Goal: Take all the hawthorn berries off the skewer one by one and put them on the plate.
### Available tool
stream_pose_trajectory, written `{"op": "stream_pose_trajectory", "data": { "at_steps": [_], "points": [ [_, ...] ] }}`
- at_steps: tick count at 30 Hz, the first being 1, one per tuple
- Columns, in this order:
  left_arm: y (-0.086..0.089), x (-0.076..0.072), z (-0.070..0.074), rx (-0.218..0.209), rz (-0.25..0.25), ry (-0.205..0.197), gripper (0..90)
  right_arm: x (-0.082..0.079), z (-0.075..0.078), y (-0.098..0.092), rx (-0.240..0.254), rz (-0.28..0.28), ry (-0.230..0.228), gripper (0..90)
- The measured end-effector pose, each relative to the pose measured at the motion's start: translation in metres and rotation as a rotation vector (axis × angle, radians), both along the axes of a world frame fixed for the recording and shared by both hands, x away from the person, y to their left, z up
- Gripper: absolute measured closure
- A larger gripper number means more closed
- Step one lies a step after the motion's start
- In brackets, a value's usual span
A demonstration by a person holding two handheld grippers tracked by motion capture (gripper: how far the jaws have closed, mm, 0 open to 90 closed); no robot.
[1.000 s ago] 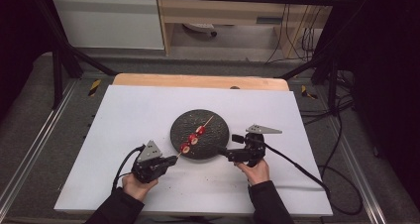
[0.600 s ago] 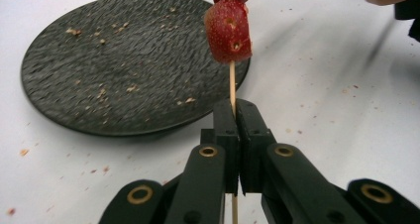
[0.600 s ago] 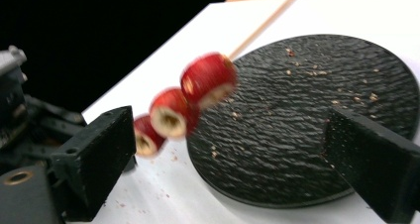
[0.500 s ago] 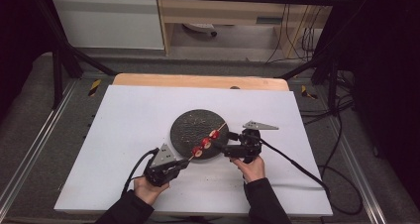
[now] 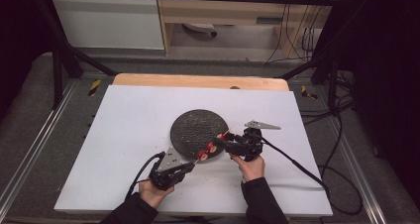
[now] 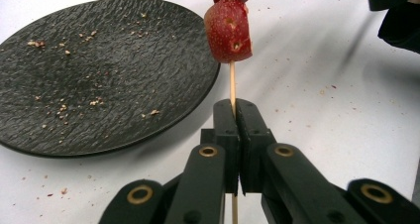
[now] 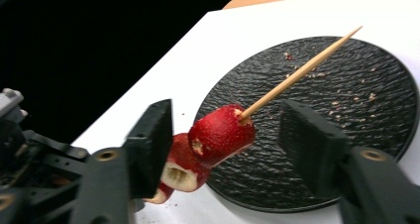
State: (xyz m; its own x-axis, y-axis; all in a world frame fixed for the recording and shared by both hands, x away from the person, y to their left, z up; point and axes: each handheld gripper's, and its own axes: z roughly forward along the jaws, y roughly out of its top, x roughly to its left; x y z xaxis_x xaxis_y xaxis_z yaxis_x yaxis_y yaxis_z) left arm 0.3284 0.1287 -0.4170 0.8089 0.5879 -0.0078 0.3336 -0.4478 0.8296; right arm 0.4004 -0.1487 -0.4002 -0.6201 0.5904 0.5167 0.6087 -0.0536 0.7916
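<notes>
Your left tool (image 6: pixel 236 116) has carried the skewer (image 6: pixel 231 83) off the middle of the black plate (image 5: pixel 193 127) to its near right edge, jaws clamped tight on the bare stick. Your right tool (image 7: pixel 225 135) has just been closing around the top red fruit piece (image 7: pixel 220 132), not touching yet. The chunks look glossy and cored above the white worktop (image 5: pixel 129 115).

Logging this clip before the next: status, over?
Left hand-held gripper shut on thin wooden skewer. Right hand-held gripper closing, pads astride red fruit pieces, not pressing. Round black textured plate beneath; nothing blocking.
</notes>
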Motion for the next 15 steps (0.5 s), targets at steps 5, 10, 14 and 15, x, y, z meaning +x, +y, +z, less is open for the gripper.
{"op": "stream_pose_trajectory", "data": {
  "at_steps": [5, 10, 14, 15],
  "points": [
    [0.0007, -0.0005, -0.0007, -0.002, 0.007, -0.003, 87.9, 0.0011, 0.0005, 0.0, 0.019, 0.006, 0.038, 53.7],
    [0.0004, -0.001, -0.0015, 0.0, 0.015, -0.005, 87.9, 0.0023, 0.0008, 0.0, 0.039, 0.008, 0.07, 61.7],
    [0.0016, -0.001, -0.0018, 0.003, 0.018, -0.005, 88.0, 0.0032, 0.0019, -0.0007, 0.051, 0.0, 0.07, 62.2],
    [0.002, -0.0009, -0.0019, 0.002, 0.018, -0.004, 88.0, 0.0032, 0.0025, -0.001, 0.055, -0.002, 0.072, 62.3]
  ]
}}
